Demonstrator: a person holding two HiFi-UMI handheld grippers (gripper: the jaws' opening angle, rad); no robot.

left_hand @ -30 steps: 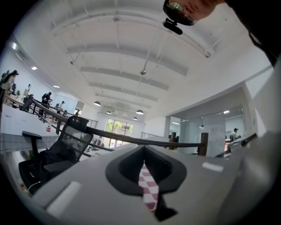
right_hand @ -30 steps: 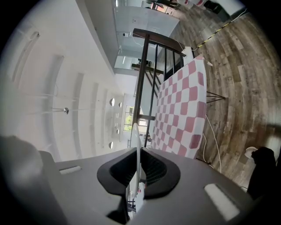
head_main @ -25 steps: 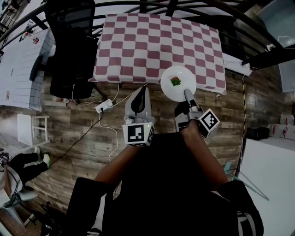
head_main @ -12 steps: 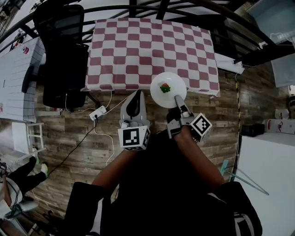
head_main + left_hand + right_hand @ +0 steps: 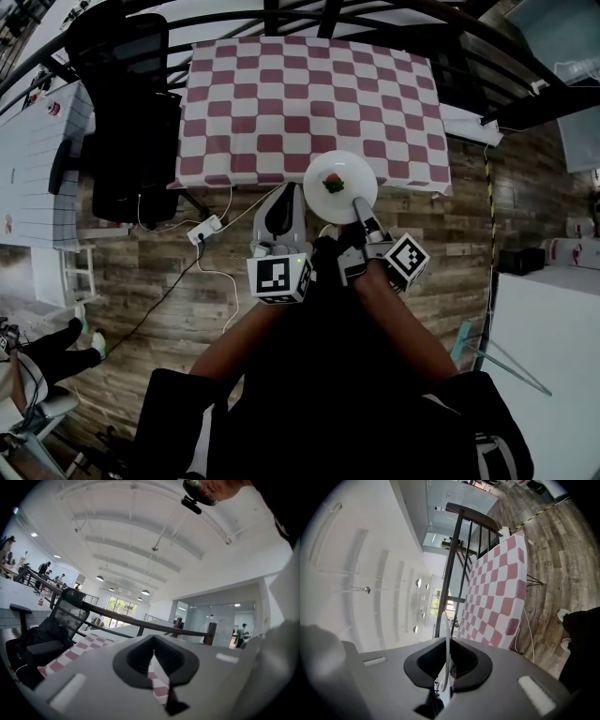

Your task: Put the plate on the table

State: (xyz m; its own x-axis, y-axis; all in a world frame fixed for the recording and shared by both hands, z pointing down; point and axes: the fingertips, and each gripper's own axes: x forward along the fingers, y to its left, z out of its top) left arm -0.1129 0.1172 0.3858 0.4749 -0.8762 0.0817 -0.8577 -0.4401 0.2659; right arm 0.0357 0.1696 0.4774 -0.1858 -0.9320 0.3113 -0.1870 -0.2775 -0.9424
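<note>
A white plate (image 5: 343, 192) with a small red and green piece of food (image 5: 333, 182) on it hangs at the near edge of the table with the red-and-white checked cloth (image 5: 300, 94). My right gripper (image 5: 360, 207) is shut on the plate's near rim. In the right gripper view the plate (image 5: 446, 630) stands edge-on between the jaws of the right gripper (image 5: 446, 667), with the checked cloth (image 5: 497, 592) beyond. My left gripper (image 5: 281, 208) hovers over the floor just left of the plate, jaws together and empty. In the left gripper view the left gripper (image 5: 154, 667) points toward the table (image 5: 70, 653).
A black office chair (image 5: 131, 112) stands at the table's left end. A white power strip (image 5: 208, 228) and cables lie on the wooden floor near the table's front. A black railing (image 5: 281, 14) runs behind the table. Other white tables (image 5: 37, 141) stand at the left.
The head view has shifted a little, so the table, plate and both grippers sit slightly further left. The right gripper's hold on the plate is unchanged.
</note>
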